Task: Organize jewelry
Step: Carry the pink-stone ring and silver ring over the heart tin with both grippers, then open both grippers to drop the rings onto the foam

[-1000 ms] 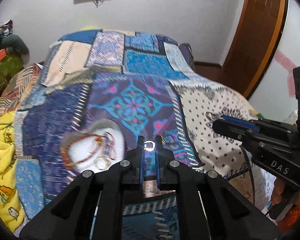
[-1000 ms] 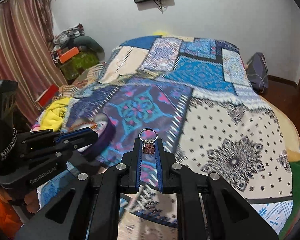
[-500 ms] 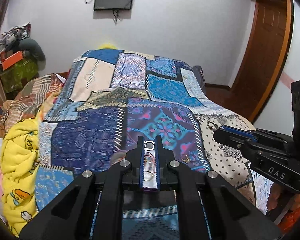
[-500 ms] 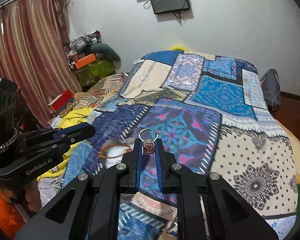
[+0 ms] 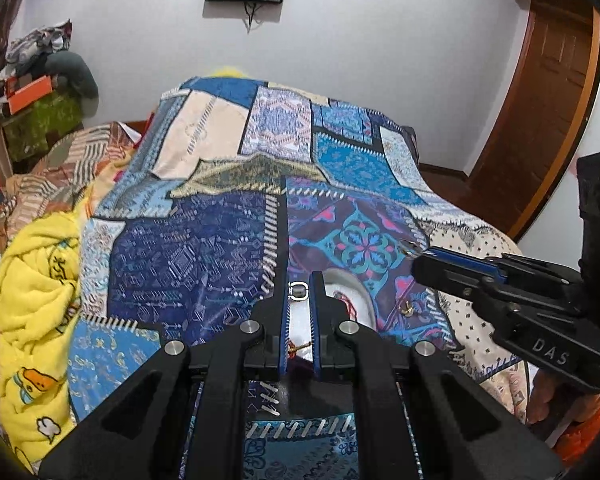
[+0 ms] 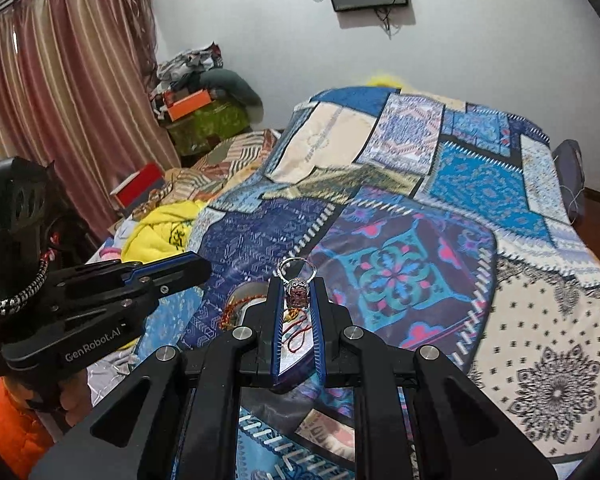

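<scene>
My left gripper (image 5: 299, 292) is shut on a small silver ring (image 5: 299, 291) held between its fingertips above the bed. My right gripper (image 6: 297, 294) is shut on a silver ring with a dark red stone (image 6: 297, 295); its band stands up above the tips. Below both grippers lies a white dish (image 5: 356, 300) on the patchwork bedspread, holding red and gold jewelry (image 6: 296, 330); it is mostly hidden behind the fingers. The right gripper also shows in the left wrist view (image 5: 414, 249), and the left gripper in the right wrist view (image 6: 196, 266).
A small gold piece (image 5: 407, 309) lies on the bedspread (image 5: 204, 248) right of the dish. A yellow blanket (image 5: 32, 280) is heaped at the bed's left edge. Clutter and a curtain (image 6: 60, 112) stand at left, a wooden door (image 5: 540, 100) at right.
Both grippers have tilted up and drawn back with their rings. The dish has dropped lower in both views and is now largely hidden behind the fingers.
</scene>
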Tool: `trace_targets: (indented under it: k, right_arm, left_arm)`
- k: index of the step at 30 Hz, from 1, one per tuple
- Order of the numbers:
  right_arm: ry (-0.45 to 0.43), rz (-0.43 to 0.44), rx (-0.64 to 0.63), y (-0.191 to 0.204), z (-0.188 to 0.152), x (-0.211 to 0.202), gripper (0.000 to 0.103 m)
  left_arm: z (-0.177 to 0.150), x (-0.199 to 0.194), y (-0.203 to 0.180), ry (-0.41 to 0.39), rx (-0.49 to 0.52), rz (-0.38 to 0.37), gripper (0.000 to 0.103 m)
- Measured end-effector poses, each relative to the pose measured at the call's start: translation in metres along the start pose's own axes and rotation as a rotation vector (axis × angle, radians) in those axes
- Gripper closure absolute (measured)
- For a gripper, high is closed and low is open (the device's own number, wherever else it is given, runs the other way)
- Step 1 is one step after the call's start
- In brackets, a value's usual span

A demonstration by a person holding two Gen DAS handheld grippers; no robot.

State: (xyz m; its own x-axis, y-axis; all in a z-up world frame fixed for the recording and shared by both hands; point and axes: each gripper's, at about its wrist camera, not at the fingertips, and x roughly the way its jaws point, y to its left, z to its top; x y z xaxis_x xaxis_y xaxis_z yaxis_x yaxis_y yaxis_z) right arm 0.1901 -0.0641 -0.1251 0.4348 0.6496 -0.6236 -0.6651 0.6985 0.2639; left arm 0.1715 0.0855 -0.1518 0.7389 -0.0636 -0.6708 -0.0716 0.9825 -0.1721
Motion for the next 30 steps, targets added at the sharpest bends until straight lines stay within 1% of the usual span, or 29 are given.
trace_targets:
  k: [8,16,22,28,30]
  right_arm:
    - [0.063,0.020,0.002,-0.001,-0.006,0.027,0.091]
    - [0.118,0.049,-0.011,0.002,-0.006,0.051,0.091]
    - [0.142,0.061,-0.037,0.008,-0.006,0.059,0.091]
    - [0.158,0.056,-0.050,0.010,-0.009,0.061,0.091]
    - [0.149,0.047,-0.052,0.010,-0.009,0.057,0.091]
  left_arm:
    - [-0.010,0.023,0.004,0.056,0.003,-0.027,0.095]
    - [-0.013,0.034,0.009,0.092,-0.003,-0.056,0.095]
    - [-0.014,0.036,0.014,0.106,-0.017,-0.075,0.096]
    - [-0.012,0.030,0.017,0.098,-0.025,-0.066,0.095]
    - [-0.011,0.028,0.017,0.095,-0.022,-0.056,0.095]
